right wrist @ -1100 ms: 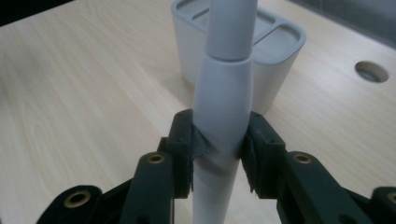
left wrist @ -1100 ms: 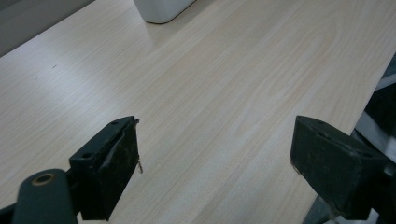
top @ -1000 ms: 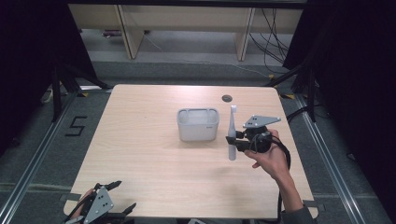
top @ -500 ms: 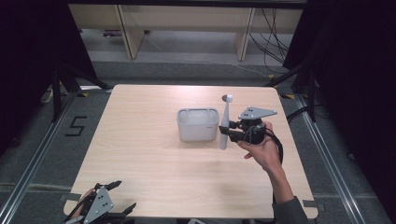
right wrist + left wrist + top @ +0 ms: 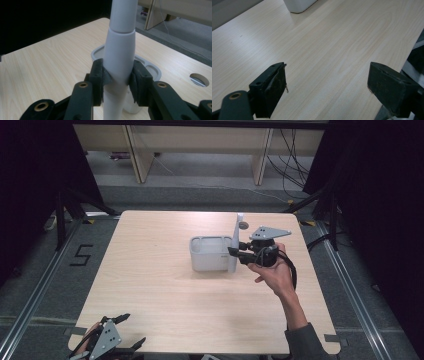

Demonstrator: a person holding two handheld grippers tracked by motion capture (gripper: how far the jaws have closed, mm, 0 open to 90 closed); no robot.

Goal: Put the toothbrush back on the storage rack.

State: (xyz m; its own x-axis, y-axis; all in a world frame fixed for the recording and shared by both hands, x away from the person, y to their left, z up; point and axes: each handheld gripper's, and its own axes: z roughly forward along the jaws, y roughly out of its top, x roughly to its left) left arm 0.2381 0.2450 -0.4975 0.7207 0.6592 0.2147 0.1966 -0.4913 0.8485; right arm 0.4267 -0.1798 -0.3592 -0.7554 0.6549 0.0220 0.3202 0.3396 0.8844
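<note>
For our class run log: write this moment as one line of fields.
right tool: shut on tall white plastic tube, upright | beside white rectangular plastic container | left tool: open, at light wooden table near edge

In the right gripper view the white tube (image 5: 120,57) runs off the top edge, so its upper end is cut away, and its foot is lost behind the right tool (image 5: 117,82); the tube hides much of the white tray (image 5: 150,68); in the left gripper view only a corner of that tray (image 5: 298,5) shows; in the high view the left tool (image 5: 107,345) is clipped by the bottom edge.
</note>
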